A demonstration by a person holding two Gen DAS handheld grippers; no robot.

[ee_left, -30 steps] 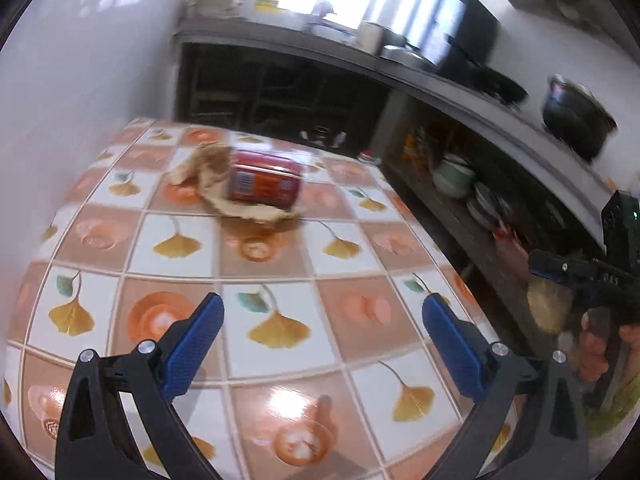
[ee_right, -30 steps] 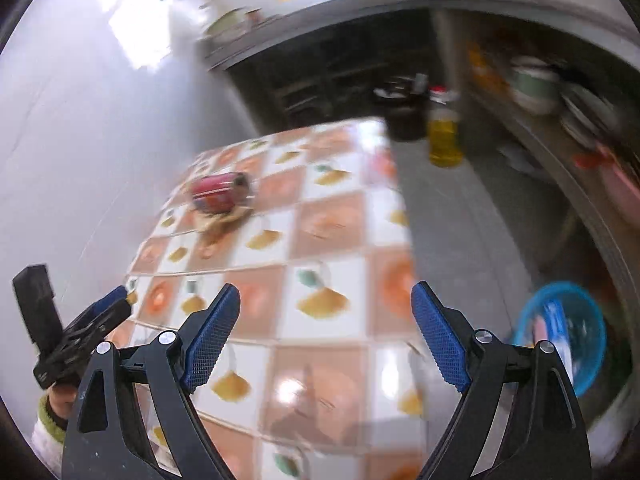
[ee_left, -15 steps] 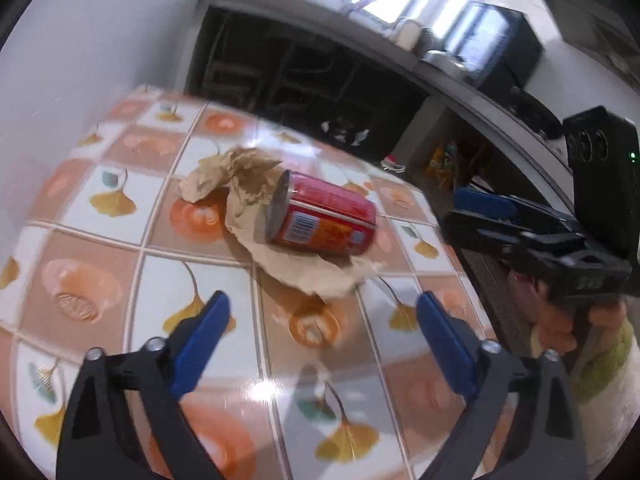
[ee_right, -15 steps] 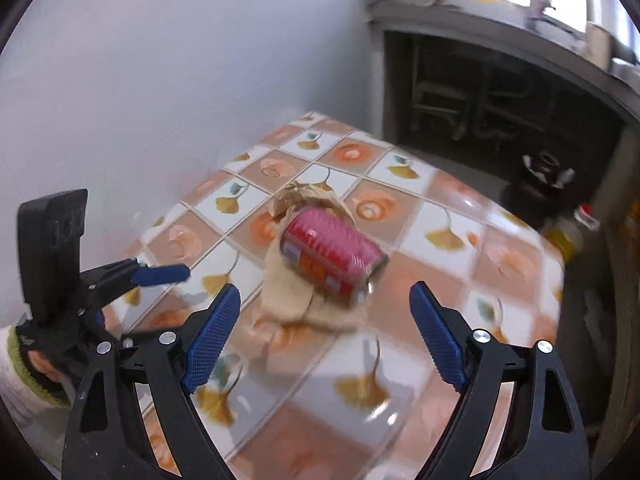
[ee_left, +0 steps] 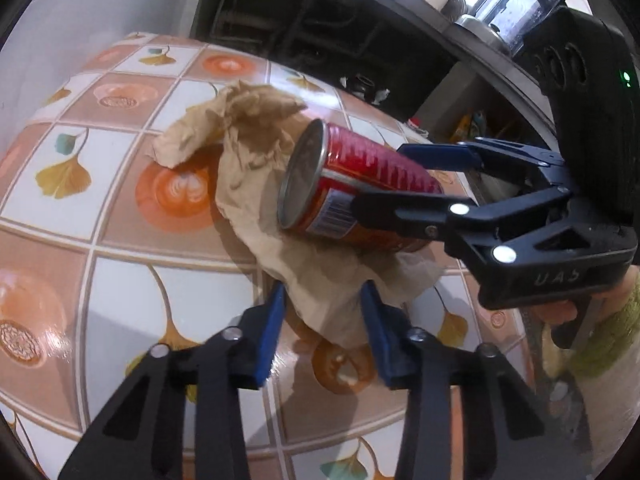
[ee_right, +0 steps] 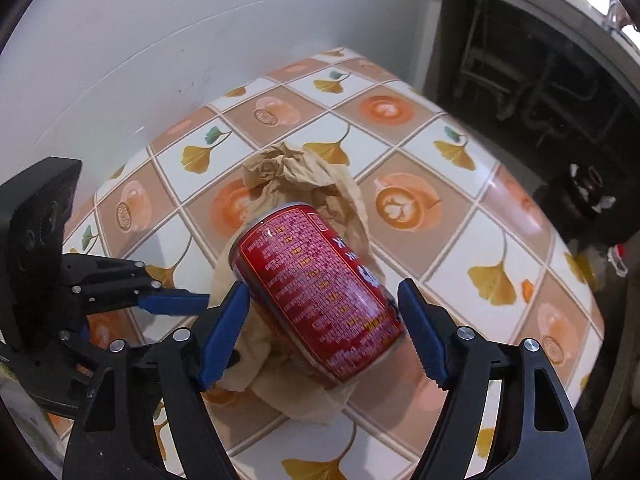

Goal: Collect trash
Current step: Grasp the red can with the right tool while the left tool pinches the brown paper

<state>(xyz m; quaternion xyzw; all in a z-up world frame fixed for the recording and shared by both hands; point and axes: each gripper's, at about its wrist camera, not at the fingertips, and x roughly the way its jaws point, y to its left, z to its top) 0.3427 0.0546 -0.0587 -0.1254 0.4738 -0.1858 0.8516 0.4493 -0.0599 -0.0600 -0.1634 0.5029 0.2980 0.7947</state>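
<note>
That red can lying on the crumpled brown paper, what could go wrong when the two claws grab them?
The red metal can lies on its round side, so the closing right claw might squirt it out or roll it. It also rests on the crumpled brown paper, so the closing left claw tugging that edge could tip the can or tear the paper.

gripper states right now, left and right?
Left gripper: closing around the paper, pads not clearly pressing yet.
Right gripper: closing around the can, not gripping yet.
</note>
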